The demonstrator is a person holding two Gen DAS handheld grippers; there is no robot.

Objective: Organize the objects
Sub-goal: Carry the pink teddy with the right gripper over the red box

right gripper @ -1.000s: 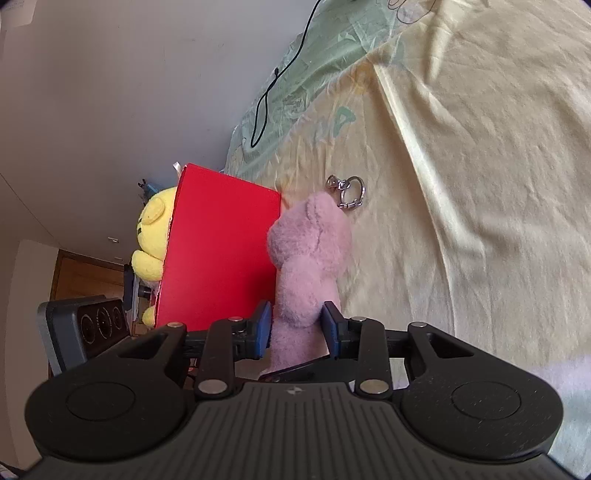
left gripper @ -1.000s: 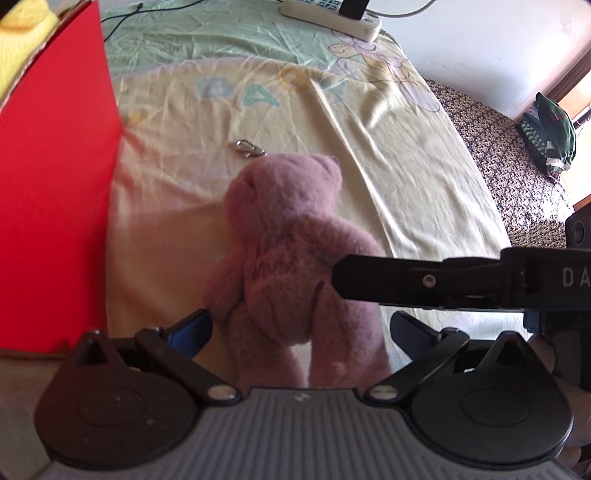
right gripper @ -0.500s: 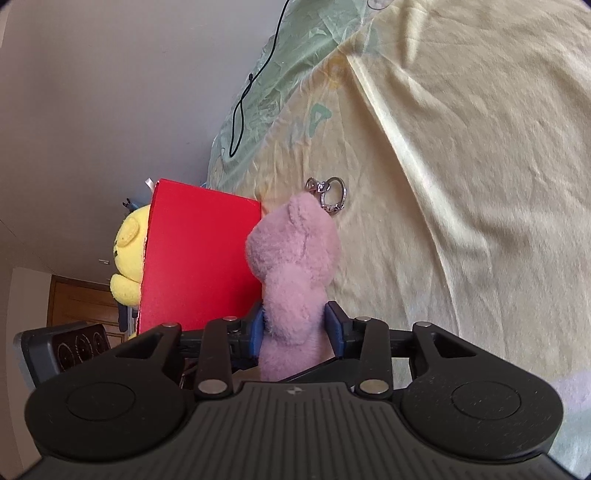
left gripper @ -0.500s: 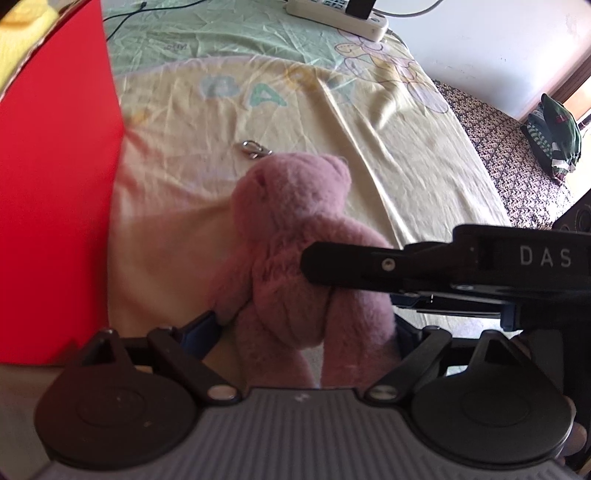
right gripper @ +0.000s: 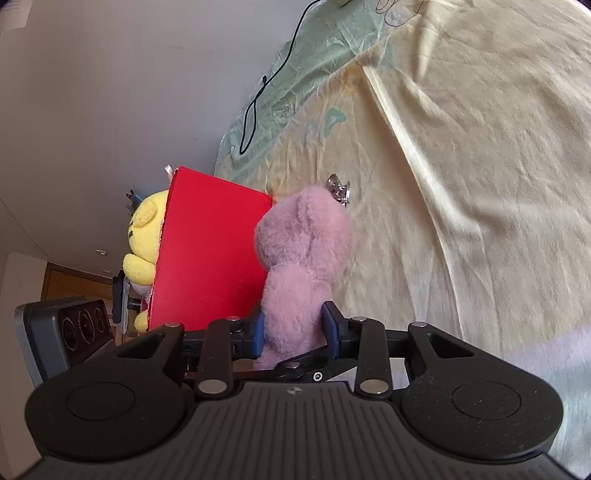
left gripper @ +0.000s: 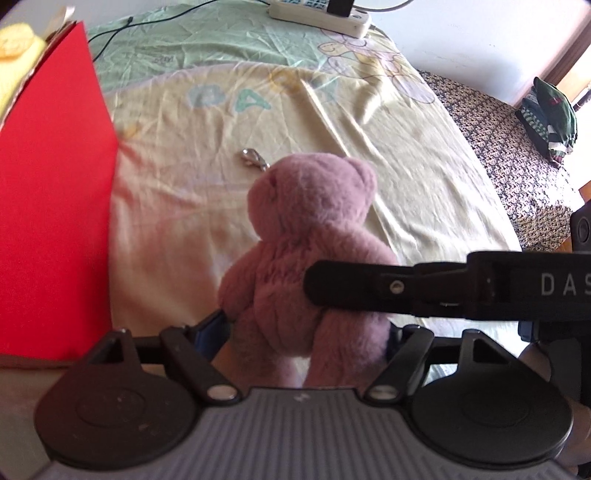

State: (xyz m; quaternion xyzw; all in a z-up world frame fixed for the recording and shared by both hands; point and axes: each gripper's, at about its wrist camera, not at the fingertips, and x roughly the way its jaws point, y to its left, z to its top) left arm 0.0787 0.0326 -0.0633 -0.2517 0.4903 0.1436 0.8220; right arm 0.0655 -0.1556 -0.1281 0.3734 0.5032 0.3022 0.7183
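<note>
Item: pink plush bear (left gripper: 314, 258), small, fuzzy, held above the bed sheet (left gripper: 406, 155) with its head pointing away from both cameras; a metal key-ring clasp (left gripper: 253, 157) shows just past its head. Right hand-held gripper (right gripper: 295, 332): blue-padded fingers (right gripper: 258, 332) pressed against the bear's lower body on either side, narrow, holding the bear; in the left wrist view its black finger crosses in from the right over the bear's middle. Left hand-held gripper (left gripper: 306, 339): fingers spread wide on either side of the bear's legs, one blue pad (left gripper: 210, 332) just beside the bear's arm; contact on the other side cannot be made out. Red box (left gripper: 48, 221): upright, standing on the bed just to the left of the bear, its flat red wall facing the cameras. Yellow plush toy (right gripper: 144, 240): inside or behind the red box, head and arm visible over its far edge. Bed sheet: pale yellow with green border, cartoon print and lettering, wrinkled. Black cable (right gripper: 258, 103): lying across the green border. White power strip (left gripper: 317, 14): at the far edge of the bed by the wall.
</note>
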